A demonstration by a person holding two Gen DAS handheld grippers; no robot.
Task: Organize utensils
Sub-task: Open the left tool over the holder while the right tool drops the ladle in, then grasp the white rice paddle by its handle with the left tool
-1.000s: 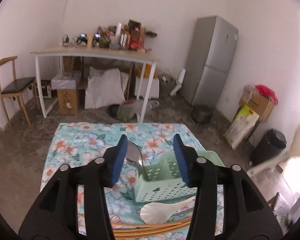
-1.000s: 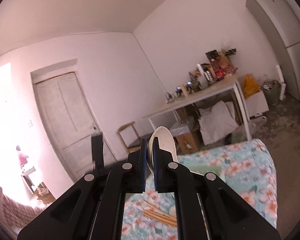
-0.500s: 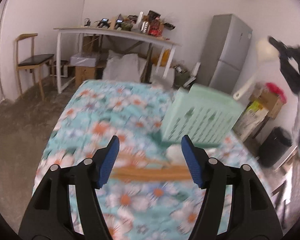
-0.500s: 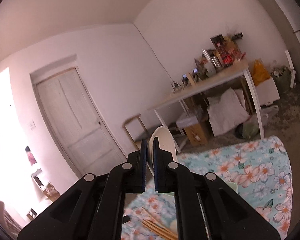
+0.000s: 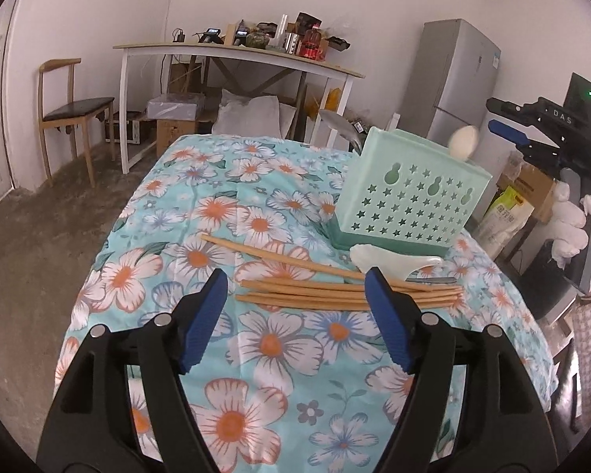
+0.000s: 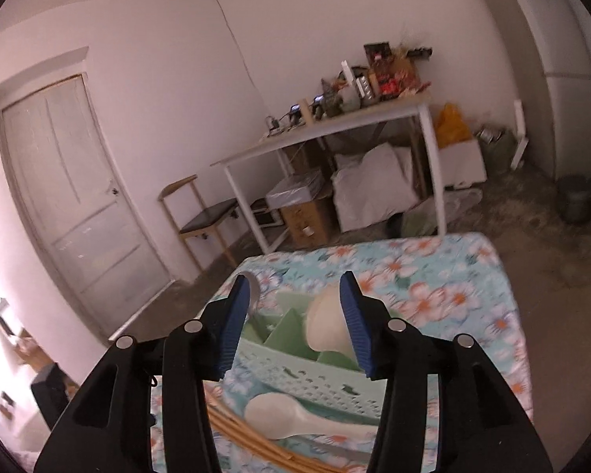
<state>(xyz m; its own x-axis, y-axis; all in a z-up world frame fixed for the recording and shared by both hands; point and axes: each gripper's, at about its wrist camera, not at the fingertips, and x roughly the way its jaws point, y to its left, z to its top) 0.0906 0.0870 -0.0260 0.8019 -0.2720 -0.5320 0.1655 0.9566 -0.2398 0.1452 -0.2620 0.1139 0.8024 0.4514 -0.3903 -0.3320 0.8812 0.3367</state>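
Several chopsticks [image 5: 346,289] just beyond opening, empty left claw [image 5: 295,315].

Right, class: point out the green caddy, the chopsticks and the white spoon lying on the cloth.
Caddy [image 5: 409,197]: left wrist view, on its star-punched front wall.
Chopsticks [image 5: 311,289]: left wrist view, mid-length on the bundle.
Spoon [image 6: 279,414]: right wrist view, on its bowl, in front of the caddy.

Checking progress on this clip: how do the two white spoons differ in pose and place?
The spoon in the caddy stands upright, bowl up, inside the green caddy; the spoon on the cloth lies flat beside the chopsticks, in front of the caddy. Neither is gripped. Both look like the same white plastic.
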